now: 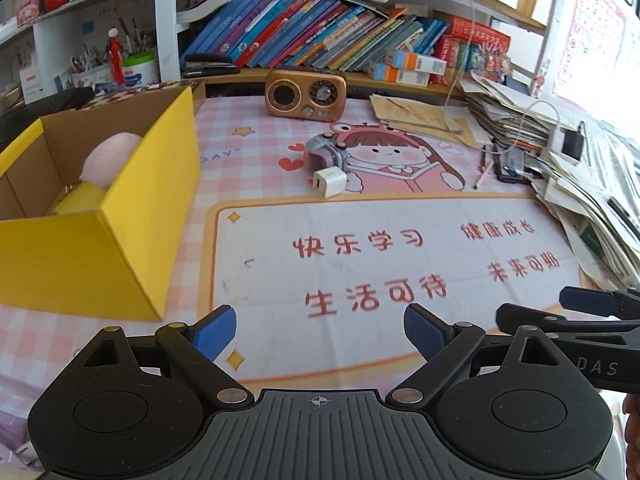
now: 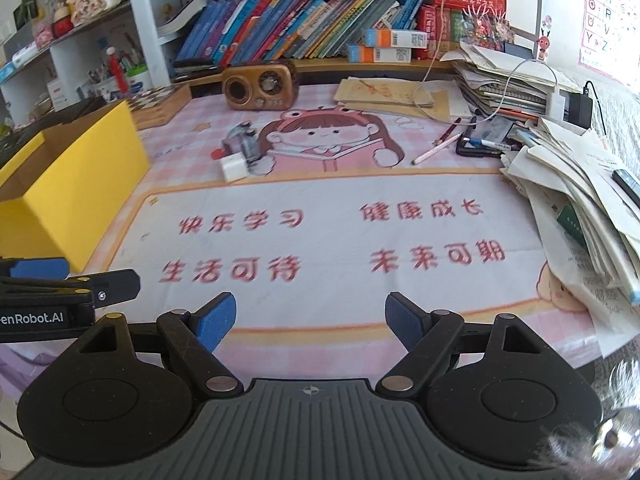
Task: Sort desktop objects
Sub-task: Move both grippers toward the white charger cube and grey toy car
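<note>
- We hold the left tool over the near edge of the desk, its blue pads wide apart with nothing between them.
- Our right tool hovers just beside it on the right, its pads also apart and empty.
- A pink checked mat with a cartoon girl and red characters covers the desk.
- On the left stands a yellow box, open at the top; a pink plush toy lies inside it on something yellow.
- Toward the far middle of the mat, a white charger plug lies touching a small purple-grey gadget just behind it.
- Farther back, near the shelf, a brown retro radio stands upright.
- On the right, a pink pencil lies tilted on the mat near a dark tray holding a pen.
- Loose papers are heaped along the right edge, and a row of leaning books fills the far shelf.
</note>
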Tool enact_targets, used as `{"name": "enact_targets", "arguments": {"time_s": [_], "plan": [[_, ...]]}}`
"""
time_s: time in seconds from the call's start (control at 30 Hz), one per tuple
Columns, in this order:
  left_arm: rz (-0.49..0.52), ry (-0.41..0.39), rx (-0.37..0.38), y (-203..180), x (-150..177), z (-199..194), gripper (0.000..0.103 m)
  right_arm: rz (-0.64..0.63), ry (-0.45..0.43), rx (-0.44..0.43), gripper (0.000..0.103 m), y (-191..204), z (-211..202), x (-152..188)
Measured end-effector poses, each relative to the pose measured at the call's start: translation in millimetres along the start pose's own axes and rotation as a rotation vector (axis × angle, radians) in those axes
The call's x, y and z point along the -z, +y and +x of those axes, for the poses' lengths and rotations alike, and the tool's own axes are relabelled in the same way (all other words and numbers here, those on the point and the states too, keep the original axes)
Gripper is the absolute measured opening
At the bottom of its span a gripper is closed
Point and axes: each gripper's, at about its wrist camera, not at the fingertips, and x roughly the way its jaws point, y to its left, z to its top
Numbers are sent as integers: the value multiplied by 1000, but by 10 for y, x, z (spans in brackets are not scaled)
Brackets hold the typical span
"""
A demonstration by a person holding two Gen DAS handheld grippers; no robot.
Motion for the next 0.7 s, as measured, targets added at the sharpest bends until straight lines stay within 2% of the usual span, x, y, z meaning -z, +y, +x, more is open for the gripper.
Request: {"name": "enact_targets", "arguments": {"time_s": [0.3, 0.7], "plan": [[-25, -17, -34, -166, -226, 280, 93, -15, -11, -8, 79, -277, 313, -326], [-51, -42, -83, -224, -546, 689, 92, -53, -56, -67, 79, -371, 751, -862]]}}
